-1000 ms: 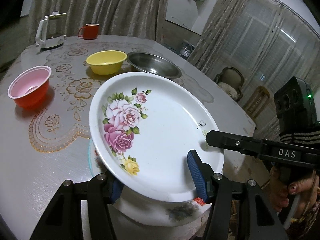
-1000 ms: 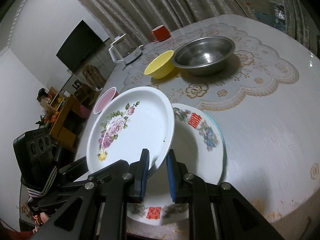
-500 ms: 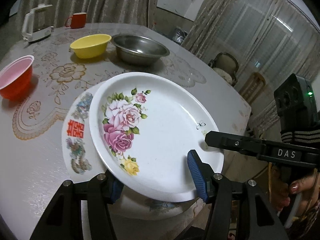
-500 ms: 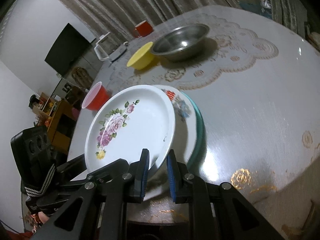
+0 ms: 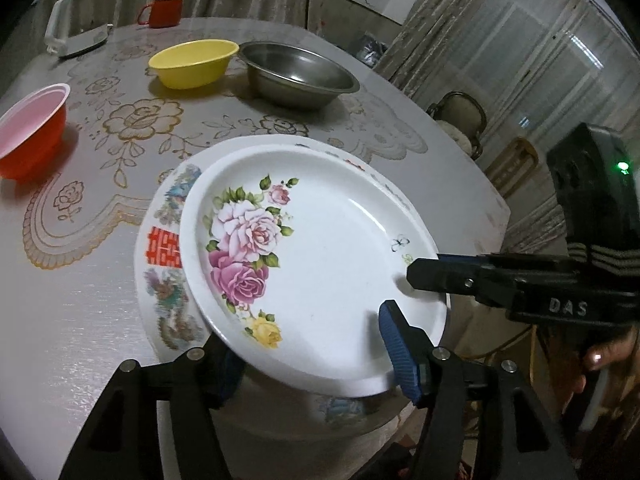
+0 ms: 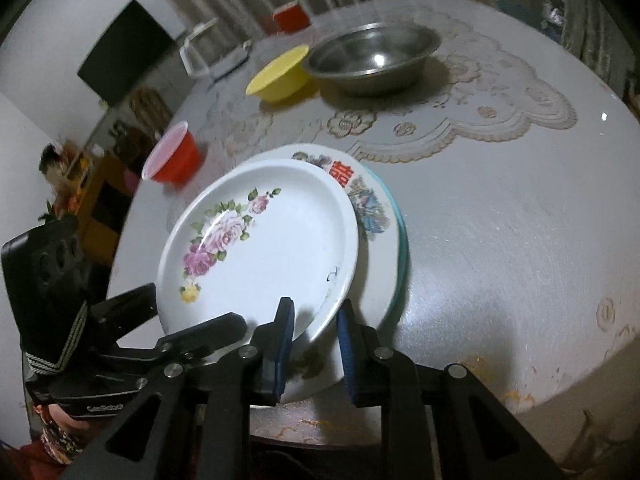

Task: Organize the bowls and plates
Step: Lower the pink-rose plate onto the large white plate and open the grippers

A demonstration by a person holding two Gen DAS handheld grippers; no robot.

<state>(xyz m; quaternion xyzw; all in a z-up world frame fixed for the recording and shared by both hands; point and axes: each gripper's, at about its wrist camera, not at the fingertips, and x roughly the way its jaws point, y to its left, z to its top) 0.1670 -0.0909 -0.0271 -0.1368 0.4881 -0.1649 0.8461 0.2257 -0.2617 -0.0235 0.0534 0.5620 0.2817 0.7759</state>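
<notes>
Item: rose plate, centre frame, tilted over the patterned plate stack.
Left gripper: jaws just widened, straddling the near rim, loose.
Right gripper: jaws just eased apart around its lower-right rim, no longer clamping.

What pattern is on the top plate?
White top plate with pink roses, one yellow rose and green leaves along one side; clearest in the left wrist view.

The rose plate lies tilted atop the patterned plate. The left gripper, jaws just widened, straddles its near rim; the right gripper reaches over its right edge.
</notes>
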